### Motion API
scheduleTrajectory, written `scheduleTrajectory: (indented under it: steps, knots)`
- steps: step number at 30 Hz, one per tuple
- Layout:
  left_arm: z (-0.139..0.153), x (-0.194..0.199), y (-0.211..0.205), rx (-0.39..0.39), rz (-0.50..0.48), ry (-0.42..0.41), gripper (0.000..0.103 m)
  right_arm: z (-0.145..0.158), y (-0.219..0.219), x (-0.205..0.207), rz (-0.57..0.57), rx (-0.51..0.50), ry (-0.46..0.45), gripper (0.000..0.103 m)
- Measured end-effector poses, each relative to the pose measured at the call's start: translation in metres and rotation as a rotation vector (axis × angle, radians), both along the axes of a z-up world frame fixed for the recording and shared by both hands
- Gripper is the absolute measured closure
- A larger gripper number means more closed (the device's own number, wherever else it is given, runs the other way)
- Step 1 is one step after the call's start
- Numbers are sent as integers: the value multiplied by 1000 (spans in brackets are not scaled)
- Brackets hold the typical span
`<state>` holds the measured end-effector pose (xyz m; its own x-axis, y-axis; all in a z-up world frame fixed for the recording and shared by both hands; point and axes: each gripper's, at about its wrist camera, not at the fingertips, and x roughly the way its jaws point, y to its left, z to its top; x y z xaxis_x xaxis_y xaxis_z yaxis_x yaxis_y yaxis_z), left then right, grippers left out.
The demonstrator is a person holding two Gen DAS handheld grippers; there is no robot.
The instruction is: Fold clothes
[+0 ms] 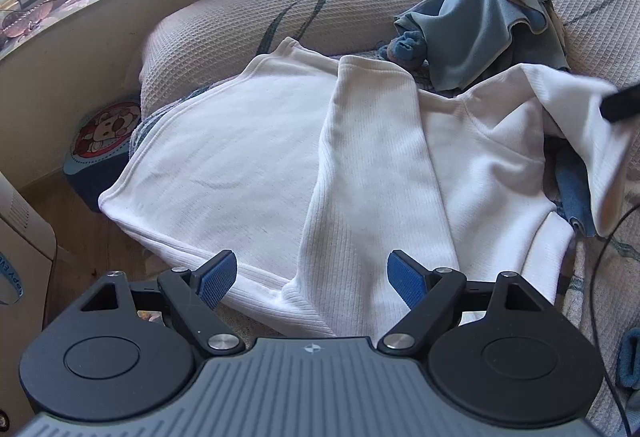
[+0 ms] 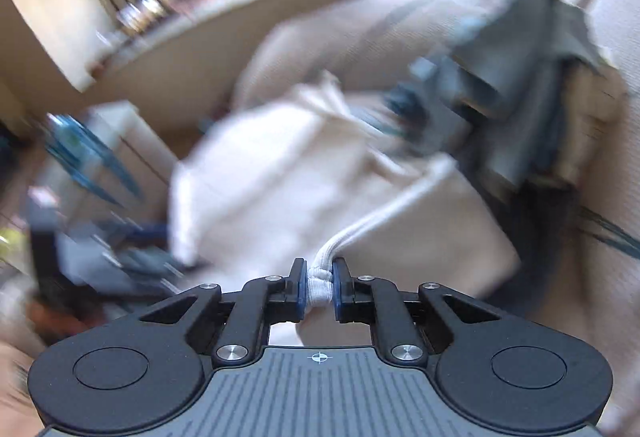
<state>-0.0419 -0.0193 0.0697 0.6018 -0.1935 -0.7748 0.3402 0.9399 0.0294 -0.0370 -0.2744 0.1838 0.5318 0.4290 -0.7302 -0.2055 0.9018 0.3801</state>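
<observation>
The white sweater lay spread on the bed just ahead of the left hand-held gripper, one sleeve already folded across its body. That hand-held gripper hung with its jaws wide apart and nothing between them, over the near hem. The right hand-held gripper was clamped on the bunched cuff of the other sleeve, lifted clear of the bed; its view was smeared with blur. To do this fold well, the cuff probably needed carrying across level with the first sleeve and laying flat before release, so the fabric would not twist. The left hand-held gripper might usefully pin the hem. A blue garment was heaped beyond, apart from the cuff.
</observation>
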Motion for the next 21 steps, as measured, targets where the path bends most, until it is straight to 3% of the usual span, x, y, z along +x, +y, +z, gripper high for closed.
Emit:
scheduleTrajectory:
  steps: [2, 7, 9, 15, 20, 21]
  knots:
    - [3, 1, 7, -15, 12, -4, 21, 11, 18, 26, 41, 144, -29, 90]
    - [13, 4, 33, -59, 69, -32, 20, 18, 74, 99, 138, 276, -89, 90]
    - [17, 7, 46, -77, 100, -40, 20, 9, 101, 131, 166, 271, -74, 90]
    - [19, 16, 72, -106, 158, -42, 20, -54, 164, 192, 187, 180, 37, 89]
    - [13, 26, 77, -114, 174, -20, 20, -100, 179, 213, 133, 161, 156, 70]
    - [12, 28, 77, -112, 173, -17, 20, -102, 177, 213, 133, 157, 151, 70]
